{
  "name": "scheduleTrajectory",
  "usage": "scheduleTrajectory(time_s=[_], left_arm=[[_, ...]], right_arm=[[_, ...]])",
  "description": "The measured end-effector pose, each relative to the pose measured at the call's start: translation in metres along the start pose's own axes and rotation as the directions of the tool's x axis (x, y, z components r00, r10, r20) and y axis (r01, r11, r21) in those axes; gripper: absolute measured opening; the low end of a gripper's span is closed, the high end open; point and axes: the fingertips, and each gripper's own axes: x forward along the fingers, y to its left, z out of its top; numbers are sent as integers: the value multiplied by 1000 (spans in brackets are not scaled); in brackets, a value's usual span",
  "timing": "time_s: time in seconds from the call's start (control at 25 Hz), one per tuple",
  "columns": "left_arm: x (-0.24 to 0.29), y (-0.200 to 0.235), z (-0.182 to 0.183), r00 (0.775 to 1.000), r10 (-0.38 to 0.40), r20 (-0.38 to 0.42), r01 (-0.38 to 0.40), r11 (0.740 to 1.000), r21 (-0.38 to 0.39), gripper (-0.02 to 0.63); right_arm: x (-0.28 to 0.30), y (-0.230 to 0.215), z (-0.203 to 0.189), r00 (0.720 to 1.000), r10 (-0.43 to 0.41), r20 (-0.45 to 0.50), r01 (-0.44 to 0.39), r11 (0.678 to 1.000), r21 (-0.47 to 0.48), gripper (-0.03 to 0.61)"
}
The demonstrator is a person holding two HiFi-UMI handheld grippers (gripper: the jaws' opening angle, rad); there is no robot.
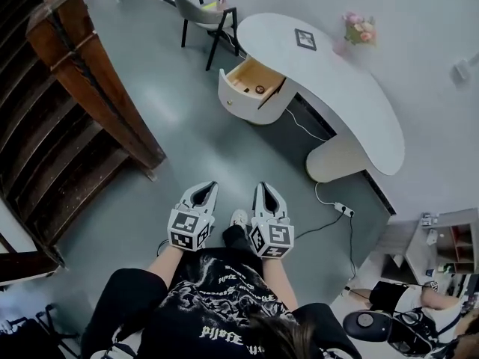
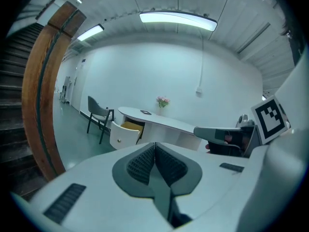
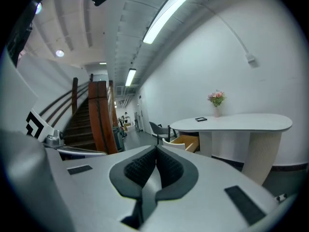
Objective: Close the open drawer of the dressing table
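First approach the open wood-lined white drawer (image 1: 241, 96); press its front squarely with the left hand-held gripper (image 1: 207, 188) or right hand-held gripper (image 1: 263, 190), both closed, empty.

Large indoor hall staged as a home corner, closer to a studio than a lived-in room. A curved white worktop (image 1: 352, 96) stands against a bare white wall. On it are a vase of pink flowers (image 1: 358, 28) and a black-and-white marker card (image 1: 304, 40). A grey chair (image 1: 206, 12) sits beyond its far end, and a wooden staircase (image 1: 67, 140) rises well to its left. The floor (image 1: 194, 148) is smooth and grey, with a power strip (image 1: 343, 209) and loose cables near the worktop's foot. Strip lights (image 2: 177, 18) run overhead.
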Motion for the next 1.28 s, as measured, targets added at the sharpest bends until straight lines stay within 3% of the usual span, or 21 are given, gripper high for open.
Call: scheduleTrajectory(time_s=[0.44,1.28], left_arm=[[93,-4,19,999,22,-38,-22,1000,-14,23],[200,-30,32,991,122,-56,-125,991,-43,25]], right_arm=[[70,-74,17,998,41,-42,-41,999,-2,26],[131,-173,38,984,163,-75,-165,986,-25,26]])
